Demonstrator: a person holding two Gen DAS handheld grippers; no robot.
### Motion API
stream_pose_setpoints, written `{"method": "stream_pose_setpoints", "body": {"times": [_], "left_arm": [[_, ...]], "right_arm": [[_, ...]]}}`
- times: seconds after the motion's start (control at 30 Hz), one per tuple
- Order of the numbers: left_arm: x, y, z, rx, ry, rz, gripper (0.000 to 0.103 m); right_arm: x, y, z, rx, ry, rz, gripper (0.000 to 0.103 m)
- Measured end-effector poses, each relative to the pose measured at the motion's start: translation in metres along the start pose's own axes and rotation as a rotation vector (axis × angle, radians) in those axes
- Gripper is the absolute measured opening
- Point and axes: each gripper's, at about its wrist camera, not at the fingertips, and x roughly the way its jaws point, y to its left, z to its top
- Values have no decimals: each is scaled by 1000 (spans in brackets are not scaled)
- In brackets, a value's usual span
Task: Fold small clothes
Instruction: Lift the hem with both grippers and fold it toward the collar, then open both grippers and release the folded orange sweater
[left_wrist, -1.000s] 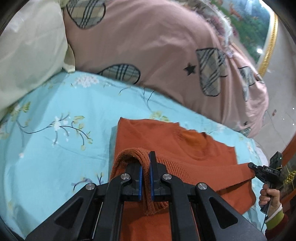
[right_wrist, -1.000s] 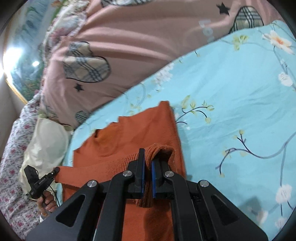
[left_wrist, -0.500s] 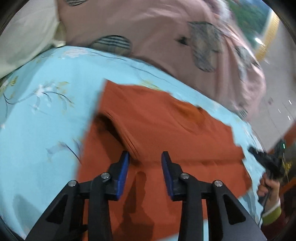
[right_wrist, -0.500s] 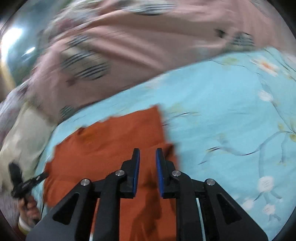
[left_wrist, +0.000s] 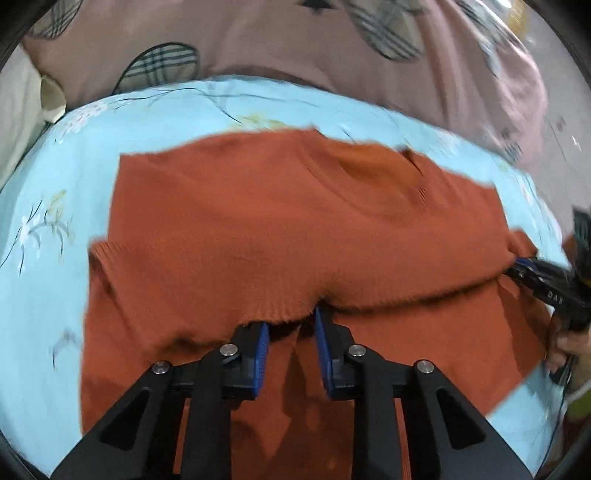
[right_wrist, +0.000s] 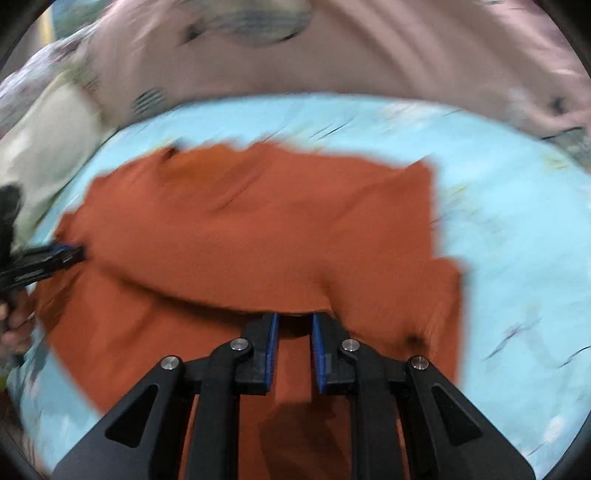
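An orange knitted sweater (left_wrist: 295, 229) lies on the light blue floral bedsheet (left_wrist: 55, 229), its lower part folded up over the body. The fold's ribbed edge lies just in front of my left gripper (left_wrist: 291, 325), which is open and empty. In the right wrist view the same sweater (right_wrist: 258, 221) is blurred, and my right gripper (right_wrist: 294, 325) is open and empty at the folded edge. Each gripper shows at the side of the other's view, at the sweater's outer edge.
A pink duvet with plaid hearts and stars (left_wrist: 295, 48) is bunched along the far side of the bed. A cream pillow (right_wrist: 48, 147) lies at the left end. The bedsheet (right_wrist: 517, 240) stretches to the right of the sweater.
Both grippers were shut on the sweater's hem one second ago. They carried it forward over the body, opened and let it drop, and now sit back at the fold's edge.
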Motion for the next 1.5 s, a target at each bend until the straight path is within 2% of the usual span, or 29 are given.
{"method": "stream_pose_setpoints", "body": {"times": [0.03,0.1,0.17,0.2,0.23,0.3,0.4,0.57,0.73,0.83,0.97,1.13,1.3,1.5], "left_arm": [[3,6,12,-24,-10,6,22],[4,16,35,-66,-45,72,23],[0,34,49,-128,-92,106,26],[-2,42,52,-162,-106,122,31],[-5,49,51,-195,-114,133,31],[-14,58,42,-234,-124,102,31],[-29,56,11,-238,-118,86,31],[-74,44,-67,-278,-139,-26,31],[-104,36,-130,-334,-160,-80,32],[-116,40,-157,-390,-158,-115,35],[-121,39,-175,-424,-147,-128,46],[-117,38,-184,-487,-154,-179,59],[-102,37,-173,-538,-161,-191,74],[-88,48,-153,-587,-181,-164,80]], "right_arm": [[-2,-13,9,46,-39,-70,18],[-6,-34,19,131,-79,-124,18],[-7,-54,21,229,-95,-101,18],[-9,-59,19,252,-95,-92,18],[-11,-61,16,262,-95,-91,18],[-22,-60,6,261,-107,-86,18],[-31,-48,-14,271,-110,-37,18],[-49,-40,-63,328,-82,4,18],[-78,-54,-108,439,-127,-3,18],[-99,-54,-123,485,-172,-15,19],[-123,-40,-134,463,-197,31,19],[-137,-20,-143,444,-197,92,21],[-136,-2,-147,417,-174,123,23],[-134,11,-146,398,-166,153,24]]}}
